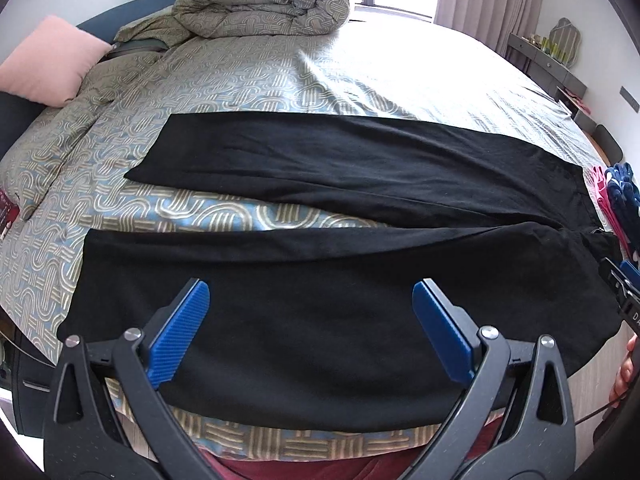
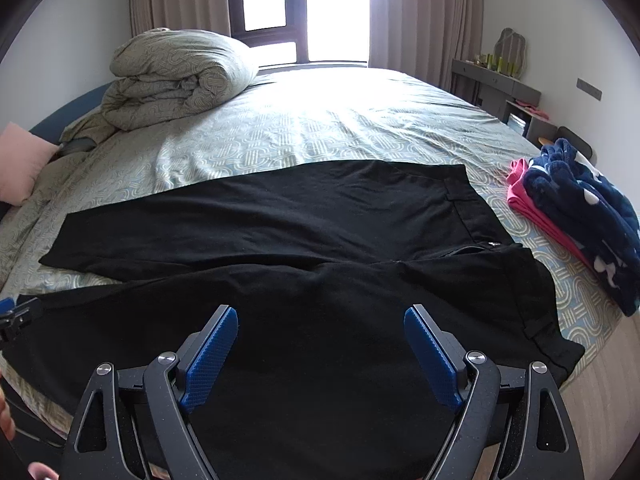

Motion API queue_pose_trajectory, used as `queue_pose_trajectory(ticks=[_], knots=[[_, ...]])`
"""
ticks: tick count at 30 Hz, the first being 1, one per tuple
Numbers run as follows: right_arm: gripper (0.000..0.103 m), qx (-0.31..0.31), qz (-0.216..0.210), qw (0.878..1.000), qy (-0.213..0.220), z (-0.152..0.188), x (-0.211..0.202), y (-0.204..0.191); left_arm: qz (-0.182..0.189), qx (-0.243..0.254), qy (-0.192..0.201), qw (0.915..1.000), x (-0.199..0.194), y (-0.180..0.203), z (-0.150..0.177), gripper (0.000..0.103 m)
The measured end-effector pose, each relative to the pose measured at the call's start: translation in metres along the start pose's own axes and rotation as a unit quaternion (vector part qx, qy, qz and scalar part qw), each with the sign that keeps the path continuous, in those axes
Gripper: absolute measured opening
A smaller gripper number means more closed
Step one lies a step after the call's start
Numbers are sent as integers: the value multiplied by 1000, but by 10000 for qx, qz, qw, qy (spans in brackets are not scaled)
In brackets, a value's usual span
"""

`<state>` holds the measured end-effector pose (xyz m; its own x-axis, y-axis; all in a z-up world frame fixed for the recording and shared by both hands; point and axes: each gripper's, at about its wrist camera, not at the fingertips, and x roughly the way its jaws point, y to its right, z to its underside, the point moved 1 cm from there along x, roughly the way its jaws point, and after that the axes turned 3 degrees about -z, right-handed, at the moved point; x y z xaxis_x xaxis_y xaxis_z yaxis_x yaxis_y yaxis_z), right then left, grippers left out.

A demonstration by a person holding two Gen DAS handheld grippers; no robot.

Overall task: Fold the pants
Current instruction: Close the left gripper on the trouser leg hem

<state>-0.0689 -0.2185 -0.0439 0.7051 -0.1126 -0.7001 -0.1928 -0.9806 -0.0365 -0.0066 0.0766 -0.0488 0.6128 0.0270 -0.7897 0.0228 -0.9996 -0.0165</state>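
Black pants [image 1: 320,312] lie spread flat on the bed, legs pointing left and apart, waistband at the right; they also show in the right wrist view [image 2: 312,240]. My left gripper [image 1: 310,296] is open and empty, hovering over the near leg by the bed's front edge. My right gripper [image 2: 320,320] is open and empty, hovering over the near hip and thigh part. The waistband with its zipper [image 2: 480,246] lies right of it. Each gripper's tip shows at the edge of the other's view.
A rolled patterned duvet [image 2: 176,76] sits at the bed's far left. A pink pillow [image 1: 52,60] lies at the left. Folded pink and navy clothes [image 2: 580,208] lie at the right edge of the bed [image 2: 340,120]. A dresser [image 2: 496,80] stands at the right wall.
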Motion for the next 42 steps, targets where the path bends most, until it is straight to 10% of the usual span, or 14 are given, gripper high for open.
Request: queue_pose_trajectory(ticks=[21, 25, 28, 31, 36, 39, 42], knots=[[87, 1955, 429, 9754, -924, 65, -31, 127, -233, -646, -782, 9946, 9, -75, 46, 101], [87, 2304, 311, 9686, -885, 71, -28, 138, 121, -1630, -1082, 9806, 13, -127, 70, 97], [87, 2537, 116, 9624, -962, 72, -19, 143, 945, -2561, -1179, 9548, 16, -156, 86, 96], [87, 2665, 16, 9582, -1040, 73, -13, 145, 1517, -3077, -1348, 9296, 29, -166, 93, 78], [87, 2793, -52, 9548, -1020, 76, -13, 149, 1561, -3141, -1411, 9258, 38, -163, 85, 74], [87, 2849, -39, 9537, -961, 78, -12, 152, 1347, -3042, -1298, 9340, 37, -166, 81, 16], [87, 3094, -240, 9465, -883, 83, -11, 159, 1588, -3307, -1234, 9220, 45, -179, 84, 8]])
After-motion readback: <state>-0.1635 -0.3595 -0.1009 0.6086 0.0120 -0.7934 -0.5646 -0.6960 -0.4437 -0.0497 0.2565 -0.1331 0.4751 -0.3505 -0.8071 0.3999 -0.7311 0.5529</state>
